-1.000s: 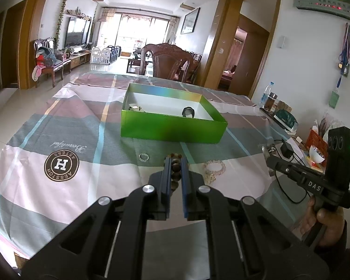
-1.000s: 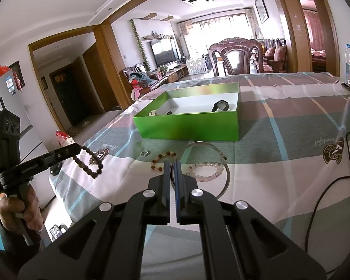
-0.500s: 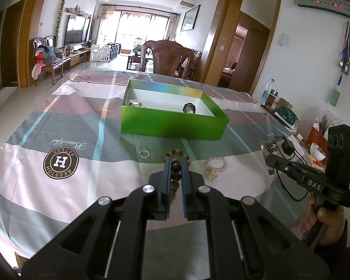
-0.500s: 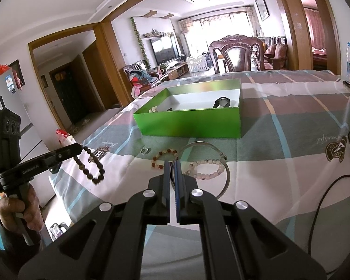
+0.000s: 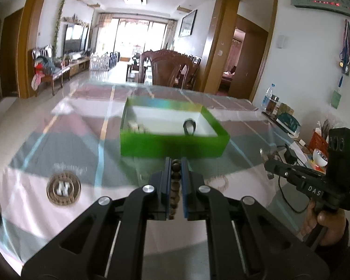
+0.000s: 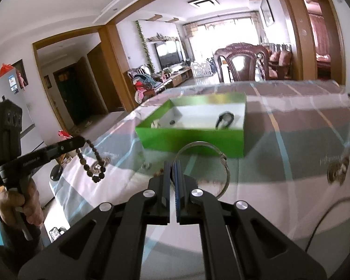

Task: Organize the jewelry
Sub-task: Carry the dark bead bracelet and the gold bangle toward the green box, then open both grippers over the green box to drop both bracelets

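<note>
A: Item one, left gripper (image 5: 176,163); fingers (image 5: 167,175) clamped narrow on a dark bead bracelet (image 5: 175,175); in the right wrist view the strand (image 6: 91,161) hangs as a loose loop below the tips, clear of the worktop (image 5: 35,151).

B: Item two, right gripper (image 6: 172,165); fingers (image 6: 178,179) pressed together on the rim of a silver bangle (image 6: 203,163); the hoop stands up and to the right of the tips, its plane roughly facing the camera.

A: Destination, green box (image 5: 172,144); open top, white floor; a dark watch-like band (image 5: 189,126) already inside at the right, some small pieces (image 5: 135,126) at the left.

B: Bearing; the box lies straight ahead of both pairs of fingers and a little below them; its long side runs across the line of approach, so the near wall must be cleared first.

A: Nearer hand; hard to call, both look about level; the right gripper's bangle already overlaps the near wall in its own view, so perhaps that one.

B: Remainder on the worktop; a pale bead bracelet (image 5: 218,182), blurred, just ahead of the left gripper; other small pieces (image 6: 147,166) near it, too smeared to name.

A: Judgement; carry forward over the near wall, then release above the white floor.
</note>
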A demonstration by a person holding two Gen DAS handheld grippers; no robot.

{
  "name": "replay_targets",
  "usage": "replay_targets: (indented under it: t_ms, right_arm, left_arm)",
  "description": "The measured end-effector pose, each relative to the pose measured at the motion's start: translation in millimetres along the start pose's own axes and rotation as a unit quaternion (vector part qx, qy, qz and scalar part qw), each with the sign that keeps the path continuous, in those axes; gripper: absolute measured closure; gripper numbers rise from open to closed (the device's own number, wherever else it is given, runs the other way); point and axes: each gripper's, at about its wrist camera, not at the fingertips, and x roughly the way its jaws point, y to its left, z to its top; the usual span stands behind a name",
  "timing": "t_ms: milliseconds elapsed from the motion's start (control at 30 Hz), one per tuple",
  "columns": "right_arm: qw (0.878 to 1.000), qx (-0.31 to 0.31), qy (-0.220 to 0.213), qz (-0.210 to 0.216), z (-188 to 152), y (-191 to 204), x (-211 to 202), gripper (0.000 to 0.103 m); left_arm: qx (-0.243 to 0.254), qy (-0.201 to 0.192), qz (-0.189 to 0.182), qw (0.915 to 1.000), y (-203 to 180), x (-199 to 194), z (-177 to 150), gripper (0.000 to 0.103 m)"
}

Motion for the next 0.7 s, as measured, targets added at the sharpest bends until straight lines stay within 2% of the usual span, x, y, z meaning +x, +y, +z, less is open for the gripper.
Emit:
replay_targets:
  t_ms: [167,300,367,467,600,633,667,700]
  right_arm:
    - [0.999,-0.024,-0.021,-0.007,56,-2,17,0.1]
    - [1.0,-0.016,-0.006,-0.011,95,-23,59,0.1]
    - [1.0,-0.001,0.007,-0.016,105,-38,84,0.1]
    - [0.999,0.029,0.04,-0.023,108,-65,125,0.1]
    - [0.995,0.059,0.08,-0.029,98,-91,167,0.097]
    - [0.994,0.059,0.08,-0.049,95,-95,172,0.095]
    - [0.993,0.061,0.081,-0.064,93,-99,175,0.078]
    - [0.992,0.068,0.084,-0.072,91,-101,175,0.066]
  left_arm:
    - [0.028,-0.013,0.002,0.9995,-8,23,57,0.095]
    - [0.04,0.005,0.022,0.999,-8,83,109,0.095]
    - [0.034,0.018,0.027,0.9989,-3,113,126,0.095]
    - [0.023,0.047,0.036,0.998,8,165,139,0.095]
    - [0.009,0.087,0.048,0.995,23,225,132,0.095]
    - [0.003,0.091,0.046,0.9948,25,232,128,0.092]
    - [-0.005,0.093,0.041,0.9948,30,239,124,0.085]
    - [-0.01,0.098,0.04,0.9943,33,242,120,0.052]
